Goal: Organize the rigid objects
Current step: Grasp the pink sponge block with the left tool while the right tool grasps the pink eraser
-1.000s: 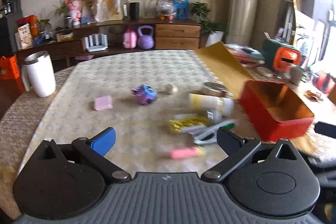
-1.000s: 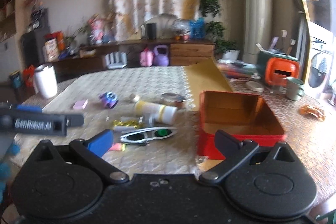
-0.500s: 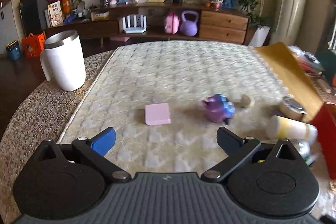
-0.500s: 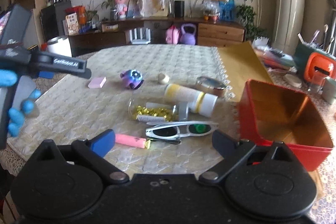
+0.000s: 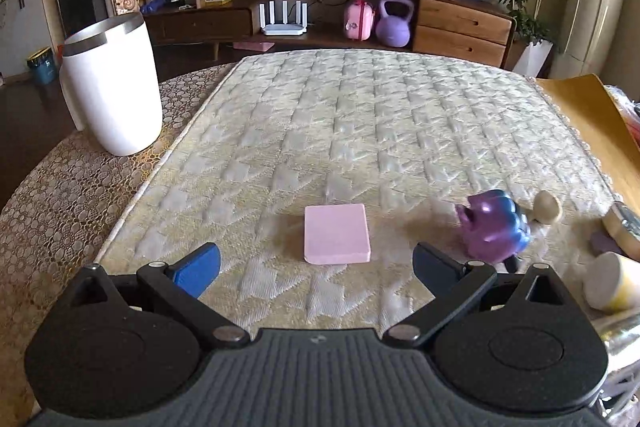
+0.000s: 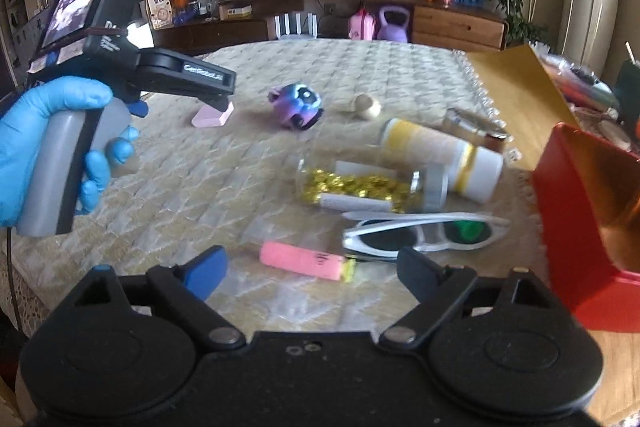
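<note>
Beside the table's right edge, my red box (image 6: 592, 239) sits empty; every object remains loose. Left gripper (image 5: 316, 265) wide, empty; right gripper (image 6: 312, 267) just narrowing slightly, nothing held.

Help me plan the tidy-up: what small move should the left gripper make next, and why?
Probably ease the left gripper forward and down over the pink block. Its jaws stand open and empty, and the block lies flat on the quilted mat straight ahead, centred in the gap and clear of the purple toy. The right gripper, also open and empty, faces the pink marker.
</note>
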### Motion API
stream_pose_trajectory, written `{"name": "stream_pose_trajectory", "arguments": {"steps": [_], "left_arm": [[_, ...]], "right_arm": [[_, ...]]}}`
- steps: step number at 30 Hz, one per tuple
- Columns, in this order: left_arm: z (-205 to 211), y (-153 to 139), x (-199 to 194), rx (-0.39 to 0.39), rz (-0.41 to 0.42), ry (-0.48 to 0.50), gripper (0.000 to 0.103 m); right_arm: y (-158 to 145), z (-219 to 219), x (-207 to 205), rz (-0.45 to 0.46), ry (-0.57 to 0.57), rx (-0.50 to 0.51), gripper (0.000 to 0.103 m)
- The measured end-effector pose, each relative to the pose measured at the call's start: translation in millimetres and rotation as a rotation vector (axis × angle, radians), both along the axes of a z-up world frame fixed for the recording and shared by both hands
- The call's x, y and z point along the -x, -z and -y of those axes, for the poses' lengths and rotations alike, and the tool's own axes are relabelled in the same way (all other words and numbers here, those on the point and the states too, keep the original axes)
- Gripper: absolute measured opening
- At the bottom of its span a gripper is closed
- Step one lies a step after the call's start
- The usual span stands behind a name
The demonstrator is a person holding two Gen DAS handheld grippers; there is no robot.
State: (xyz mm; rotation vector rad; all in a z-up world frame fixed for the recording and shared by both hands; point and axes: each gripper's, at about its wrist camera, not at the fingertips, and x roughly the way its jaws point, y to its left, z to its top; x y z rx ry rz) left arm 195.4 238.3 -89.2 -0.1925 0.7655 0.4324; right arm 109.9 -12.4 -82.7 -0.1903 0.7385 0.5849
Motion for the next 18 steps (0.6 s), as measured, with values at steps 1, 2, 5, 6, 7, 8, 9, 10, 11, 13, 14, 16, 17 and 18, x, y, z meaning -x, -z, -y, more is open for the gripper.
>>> {"name": "stream_pose_trajectory", "arguments": {"steps": [1, 2, 5, 6, 7, 8, 9, 10, 11, 13, 14, 16, 17, 18], "left_arm": [[-1, 3, -3, -0.001, -0.002, 0.000, 0.103], [-2, 5, -5, -0.007, -0.005, -0.003, 0.103], [-5, 10, -12, -0.030, -0.011, -0.014, 0.103], [-7, 12, -14, -0.032, -0.013, -0.016, 0.103], [-9, 15, -16, -0.032, -0.015, -0.018, 0.103], [-9, 17, -18, -0.032, -0.016, -0.019, 0.103], [-10, 19, -20, -0.031, -0.017, -0.020, 0.103], [-10, 21, -22, -0.031, -0.020, -0.020, 0.103], [-10, 23, -24, -0.035, -0.022, -0.021, 0.103], [-11, 26, -27, -0.047, -0.026, -0.030, 0.103], [-11, 27, -28, -0.046, -0.025, -0.036, 0.102], [-13, 29, -30, -0.038, -0.025, -0.047, 0.102], [-13, 30, -30, -0.042, -0.023, -0.054, 0.102], [-14, 30, -31, -0.047, -0.022, -0.058, 0.102]], "right_arm": [[2, -3, -1, -0.002, 0.005, 0.002, 0.092], [3, -5, -2, -0.007, 0.012, 0.002, 0.092], [8, -9, -9, -0.039, 0.051, -0.010, 0.092], [9, -9, -11, -0.055, 0.067, -0.015, 0.090], [11, -9, -13, -0.070, 0.084, -0.017, 0.088], [13, -9, -14, -0.082, 0.097, -0.018, 0.087], [15, -10, -15, -0.088, 0.102, -0.017, 0.087], [16, -10, -15, -0.094, 0.107, -0.015, 0.086], [18, -12, -15, -0.094, 0.110, -0.013, 0.086], [18, -14, -14, -0.087, 0.110, -0.008, 0.086], [19, -15, -14, -0.085, 0.113, -0.004, 0.086], [19, -17, -14, -0.084, 0.118, -0.006, 0.086], [19, -18, -15, -0.084, 0.121, -0.006, 0.086], [19, -18, -15, -0.083, 0.124, -0.005, 0.087]]}}
